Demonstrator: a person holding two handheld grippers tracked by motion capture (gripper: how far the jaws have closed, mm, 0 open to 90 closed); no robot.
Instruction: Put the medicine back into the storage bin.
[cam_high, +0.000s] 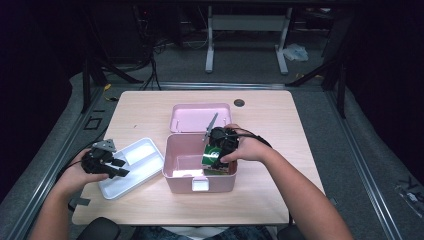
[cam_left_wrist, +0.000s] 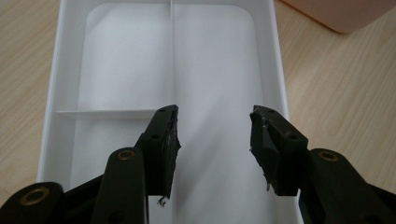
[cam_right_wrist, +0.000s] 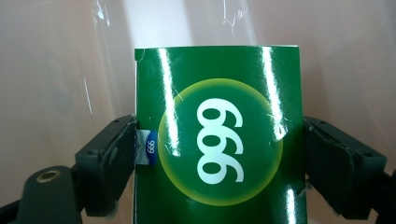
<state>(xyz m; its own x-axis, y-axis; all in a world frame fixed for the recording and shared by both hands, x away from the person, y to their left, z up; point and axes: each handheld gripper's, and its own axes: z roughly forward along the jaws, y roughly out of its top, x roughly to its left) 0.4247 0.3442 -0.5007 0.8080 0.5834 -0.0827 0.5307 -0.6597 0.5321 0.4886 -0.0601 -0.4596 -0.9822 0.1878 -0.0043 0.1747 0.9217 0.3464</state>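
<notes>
High view: 1 wood table (cam_high: 260, 200), 1 pink box (cam_high: 200, 165) at centre w/ its lid (cam_high: 192, 117) open and lying back toward far edge. 1 white tray (cam_high: 132, 167) just left of the box, near-touching its left wall. 2 grippers, 1 per hand. Left gripper (cam_high: 119, 167) sits over the tray's near-left part, jaws pointing right, nothing between them. Right gripper (cam_high: 216, 152) is at the box's right side, over the interior, w/ 1 green pack (cam_high: 212, 160) in it; pack is partly down inside the box, against the right wall. Right hand (cam_high: 247, 149) wraps the gripper from the right. 1 round hole (cam_high: 239, 103) in the table near far edge. Floor behind: 1 white desk frame (cam_high: 245, 37), cables.

Left gripper view: 2 black jaws wide apart, clear gap, holding nothing. Left gripper (cam_left_wrist: 215, 126) hangs above the white tray (cam_left_wrist: 60, 56); tray has 1 long divider running away from cam and 1 short cross divider on left, so 3 compartments counted. Tray bare. Wood table (cam_left_wrist: 341, 102) to the right, corner of pink box (cam_left_wrist: 345, 14) top right.

Right gripper view: right gripper (cam_right_wrist: 219, 144) closed in on the green pack (cam_right_wrist: 219, 140), 1 jaw pressing each side edge. Pack is glossy, upright, w/ 1 pale round logo reading "999" sideways, and 1 small blue tab on left edge also "999". Clear wrap sticks up above the pack. Pink box wall (cam_right_wrist: 51, 70) behind.
</notes>
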